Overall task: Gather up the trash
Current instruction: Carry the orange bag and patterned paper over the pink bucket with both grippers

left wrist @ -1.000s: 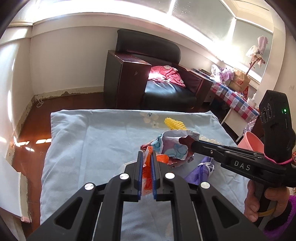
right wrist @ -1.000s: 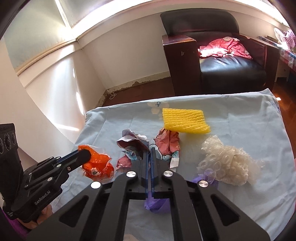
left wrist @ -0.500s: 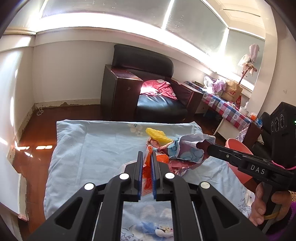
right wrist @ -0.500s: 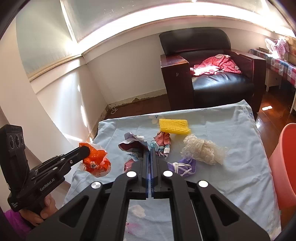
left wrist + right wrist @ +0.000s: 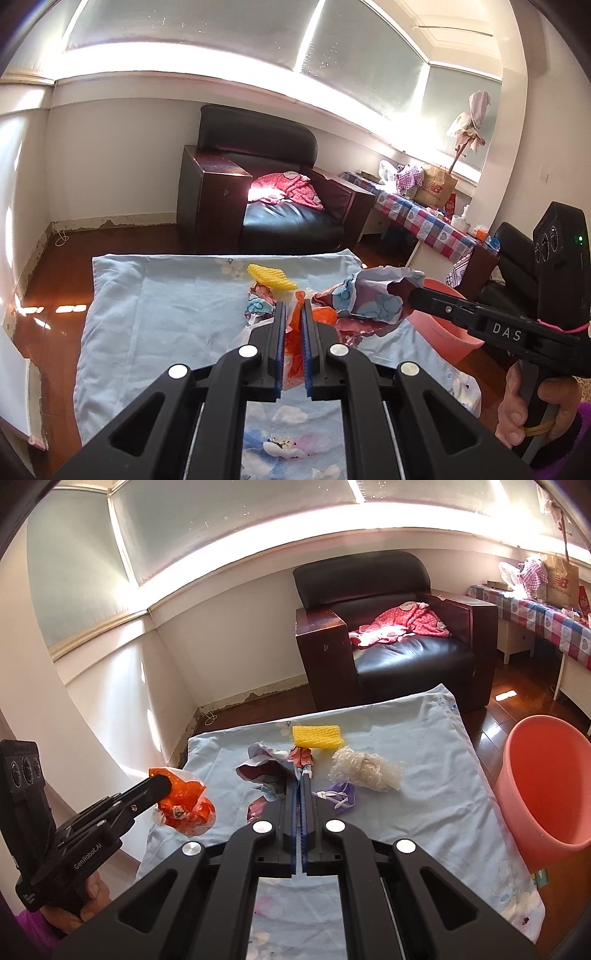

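My left gripper [image 5: 291,317] is shut on a crumpled orange plastic wrapper [image 5: 186,805], held above the left edge of the blue cloth [image 5: 424,812]. My right gripper [image 5: 299,775] is shut on a crumpled purple and maroon printed wrapper [image 5: 369,299], lifted above the cloth. On the cloth lie a yellow foam net [image 5: 317,735], a wad of bubble wrap [image 5: 365,770], a small purple piece [image 5: 338,797] and a red printed scrap [image 5: 301,755]. A pink bin [image 5: 546,794] stands on the floor at the cloth's right side.
A black armchair [image 5: 391,627] with a red garment stands beyond the cloth. A table with a checked cover [image 5: 424,218] carries bags at the far right. Wooden floor [image 5: 55,295] surrounds the cloth.
Both grippers have risen and pulled back from the trash pile, each carrying its wrapper. The pink bin has come into view on the right.
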Motion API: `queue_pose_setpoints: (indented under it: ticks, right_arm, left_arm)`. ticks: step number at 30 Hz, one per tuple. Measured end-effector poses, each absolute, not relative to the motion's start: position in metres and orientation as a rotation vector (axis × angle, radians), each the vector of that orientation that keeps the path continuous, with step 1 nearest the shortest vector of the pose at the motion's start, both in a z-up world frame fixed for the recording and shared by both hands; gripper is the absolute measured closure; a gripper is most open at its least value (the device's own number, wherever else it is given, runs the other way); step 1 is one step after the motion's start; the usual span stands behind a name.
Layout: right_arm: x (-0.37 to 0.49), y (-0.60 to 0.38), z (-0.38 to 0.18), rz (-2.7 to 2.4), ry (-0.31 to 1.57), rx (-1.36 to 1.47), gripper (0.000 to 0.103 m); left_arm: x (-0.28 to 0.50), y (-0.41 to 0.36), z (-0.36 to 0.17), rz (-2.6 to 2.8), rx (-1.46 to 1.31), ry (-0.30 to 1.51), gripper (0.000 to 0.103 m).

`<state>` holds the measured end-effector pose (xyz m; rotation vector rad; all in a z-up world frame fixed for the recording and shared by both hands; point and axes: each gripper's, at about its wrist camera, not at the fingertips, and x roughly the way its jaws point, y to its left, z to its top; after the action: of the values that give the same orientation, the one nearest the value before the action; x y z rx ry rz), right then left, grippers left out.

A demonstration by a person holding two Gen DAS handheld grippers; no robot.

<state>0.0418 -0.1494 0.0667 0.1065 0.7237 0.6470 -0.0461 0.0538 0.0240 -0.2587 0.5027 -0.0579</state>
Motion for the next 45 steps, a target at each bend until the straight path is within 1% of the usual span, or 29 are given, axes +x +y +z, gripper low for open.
queue_pose_setpoints:
  ticks: [7,14,23,29,36,45]
  right_arm:
    - [0.033,-0.160,0.068,0.617,0.703,0.106,0.101]
    - [0.018,-0.181,0.076,0.558,0.695,0.120,0.101]
    - [-0.019,-0.248,0.102,0.412,0.601,0.074,0.101]
    - [-0.021,-0.281,0.107,0.366,0.590,0.088,0.101]
    - [-0.021,-0.290,0.109,0.391,0.580,0.151,0.101]
    - [-0.027,-0.278,0.116,0.429,0.556,0.123,0.101]
  left_arm:
    - [-0.035,0.048,0.017,-0.066,-0.238,0.553,0.096]
    - [-0.035,0.039,0.020,-0.125,-0.285,0.544,0.096]
    - [-0.023,-0.025,0.043,-0.268,-0.257,0.494,0.096]
    - [-0.020,-0.051,0.052,-0.305,-0.251,0.469,0.096]
    - [-0.031,-0.051,0.060,-0.266,-0.219,0.466,0.096]
    - [-0.046,-0.051,0.074,-0.238,-0.210,0.436,0.096]
